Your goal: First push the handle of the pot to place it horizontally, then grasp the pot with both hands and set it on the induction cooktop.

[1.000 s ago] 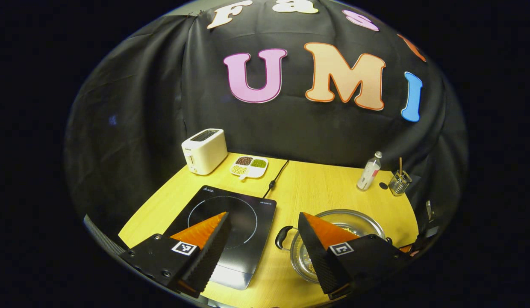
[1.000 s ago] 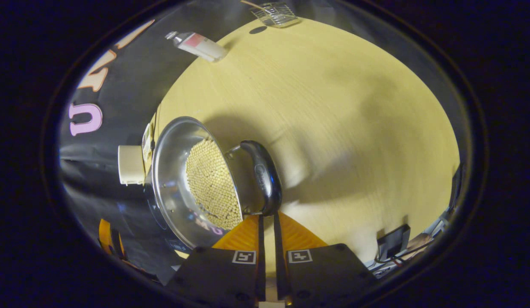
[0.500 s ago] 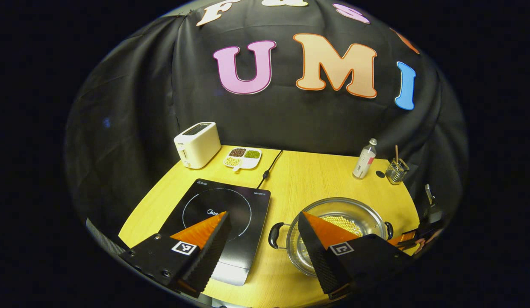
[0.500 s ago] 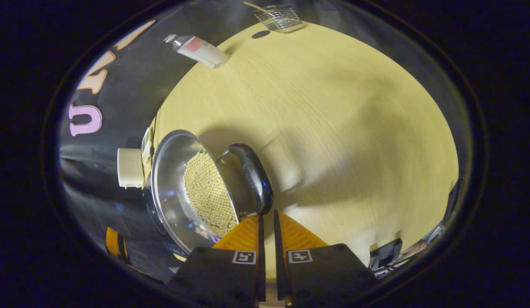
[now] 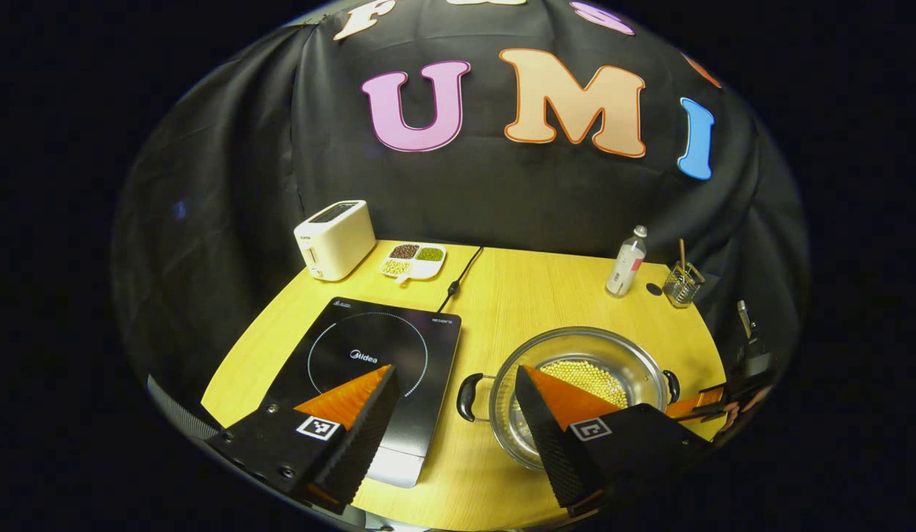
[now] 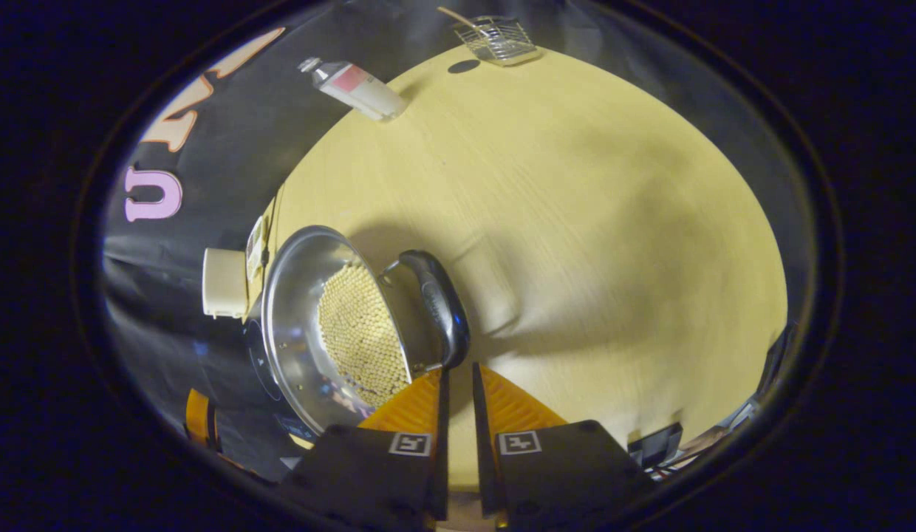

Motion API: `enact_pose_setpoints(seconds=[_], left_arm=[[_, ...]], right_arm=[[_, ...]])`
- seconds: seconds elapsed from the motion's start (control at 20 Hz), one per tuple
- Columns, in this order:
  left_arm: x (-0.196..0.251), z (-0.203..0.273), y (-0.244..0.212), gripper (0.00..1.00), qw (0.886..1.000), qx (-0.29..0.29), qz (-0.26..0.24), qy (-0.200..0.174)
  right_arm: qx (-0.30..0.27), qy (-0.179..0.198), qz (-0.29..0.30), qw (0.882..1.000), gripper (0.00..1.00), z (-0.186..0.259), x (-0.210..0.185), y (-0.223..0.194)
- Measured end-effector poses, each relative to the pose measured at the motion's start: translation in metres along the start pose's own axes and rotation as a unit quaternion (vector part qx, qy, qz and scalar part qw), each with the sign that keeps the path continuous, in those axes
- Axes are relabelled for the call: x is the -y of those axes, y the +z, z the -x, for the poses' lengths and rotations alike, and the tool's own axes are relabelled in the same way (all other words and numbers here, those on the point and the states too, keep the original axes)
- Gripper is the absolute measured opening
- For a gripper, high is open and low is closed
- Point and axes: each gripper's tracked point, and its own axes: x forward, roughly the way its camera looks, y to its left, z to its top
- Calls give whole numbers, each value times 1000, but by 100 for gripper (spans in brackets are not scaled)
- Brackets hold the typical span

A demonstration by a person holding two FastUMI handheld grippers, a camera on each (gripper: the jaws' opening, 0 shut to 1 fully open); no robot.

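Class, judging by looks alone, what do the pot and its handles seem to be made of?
The pot looks like polished steel: its walls are silvery and mirror-bright. Its handles look like black plastic or similar, dark and glossy with a soft sheen; the exact material cannot be told.

Right gripper (image 6: 456, 369): fingers nearly closed, just below the black loop handle (image 6: 442, 309) of the bean-filled round steel pot (image 6: 299, 310).
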Motion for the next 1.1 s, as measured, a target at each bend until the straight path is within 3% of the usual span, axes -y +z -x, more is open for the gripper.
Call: enact_pose_setpoints(seconds=[0.05,0.1,0.15,0.2,0.3,0.35,0.45,0.5,0.65,0.75,0.8,1.1], left_arm=[[1,-1,-2,97,1000,-2,0,-2],[3,-2,-6,96,1000,-6,-1,-4],[4,-3,-8,96,1000,-10,-2,-5],[5,-5,-12,97,1000,-16,-4,-6],[9,-10,-19,97,1000,-26,-6,-10],[12,-12,-22,97,999,-31,-4,-15],[17,-17,-28,97,999,-44,0,-23],[18,-21,-31,100,998,-49,1,-27],[20,-35,-43,97,997,-71,-1,-39],[21,-46,-51,98,995,-87,-2,-46],[22,-52,-54,98,994,-95,0,-51],[27,-90,-66,96,988,-138,-1,-70]], right_arm=[[3,2,-4,1000,32,5,1,2],[5,-1,-7,1000,34,9,5,4],[1,1,-7,1000,45,11,7,1],[5,2,-9,1000,42,18,9,3],[11,11,-21,1000,53,18,9,8],[13,19,-27,999,68,22,6,8],[22,35,-37,998,71,31,2,14],[31,41,-39,998,77,34,0,21],[51,55,-34,997,91,43,-8,36],[60,56,-27,996,91,42,-11,46],[60,57,-23,996,99,41,-13,48],[27,59,-3,998,100,15,-24,49]])
